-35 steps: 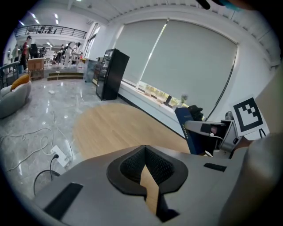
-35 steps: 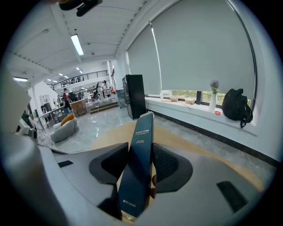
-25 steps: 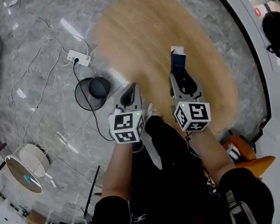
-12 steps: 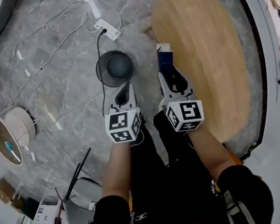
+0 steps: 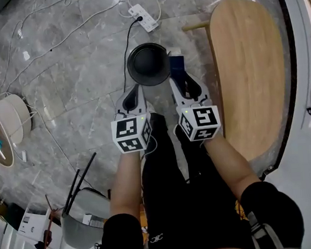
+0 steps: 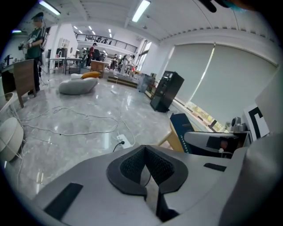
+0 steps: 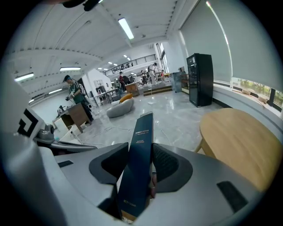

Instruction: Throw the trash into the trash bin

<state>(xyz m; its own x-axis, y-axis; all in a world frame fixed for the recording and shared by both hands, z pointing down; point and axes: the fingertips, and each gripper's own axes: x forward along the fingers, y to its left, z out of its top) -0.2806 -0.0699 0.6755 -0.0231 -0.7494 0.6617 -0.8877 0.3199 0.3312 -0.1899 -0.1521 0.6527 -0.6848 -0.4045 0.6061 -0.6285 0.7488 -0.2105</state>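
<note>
Grey marble floor [image 5: 68, 75] fills most of the head view. Light wooden oval table [image 5: 252, 73] stands at the right, just beside the person's right arm. Round white floor fan [image 5: 0, 130] lies tilted at the far left, well apart from everything else.

Round black wire trash bin [image 5: 147, 63] stands on the floor straight ahead of both grippers, between the table and the loose white cables.

Left gripper [image 5: 132, 91], grey with a square-marker cube [image 5: 130, 133], points at the bin's near-left rim. In the left gripper view its jaws [image 6: 145, 150] are closed together, pad tips touching, nothing between them.

Right gripper [image 5: 182, 81], with its own marker cube [image 5: 199, 123], points at the bin's near-right rim. In the right gripper view its jaws [image 7: 140, 154] are clamped on a flat dark blue cardboard box [image 7: 138, 163], one pad pressing each broad face, and the box sticks out well past the fingertips. In the head view the box [image 5: 176, 64] overlaps the bin's right rim at its far end; its height over the bin can't be told.

White power strip [image 5: 143, 10] lies on the floor beyond the bin, with a black cord plugged in.
</note>
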